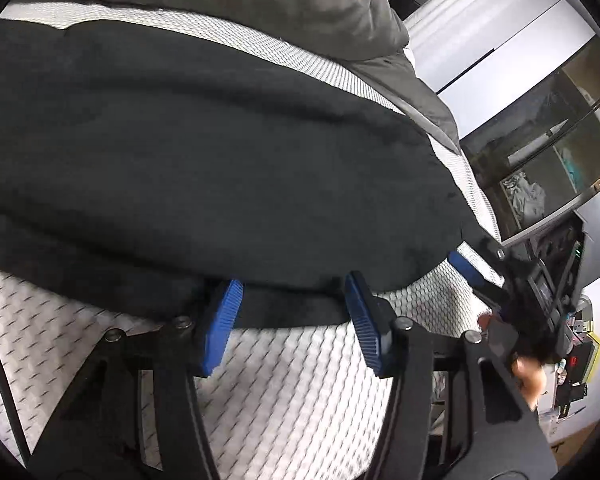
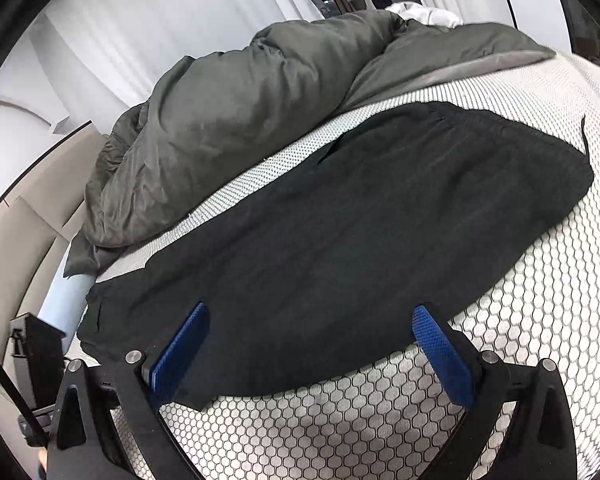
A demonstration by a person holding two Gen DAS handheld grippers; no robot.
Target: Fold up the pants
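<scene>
Black pants (image 1: 220, 160) lie spread flat on a white honeycomb-pattern mattress (image 1: 300, 384). My left gripper (image 1: 293, 282) stands at their near edge, its blue pads apart. The fabric's hem lies between the pads and they do not press on it. At that view's right, one blue finger (image 1: 466, 266) of the other gripper shows at the pants' corner, with a person's hand (image 1: 530, 378) behind it. In the right wrist view the pants (image 2: 340, 240) stretch away to the upper right. My right gripper (image 2: 310, 308) is wide open over their near edge on the mattress (image 2: 380, 420).
A crumpled grey duvet (image 2: 240, 100) is heaped along the far side of the mattress, also seen as the duvet (image 1: 260, 0). A glass-fronted cabinet (image 1: 540, 140) stands past the bed's right edge. A black device (image 2: 32, 340) sits beside the bed's left end.
</scene>
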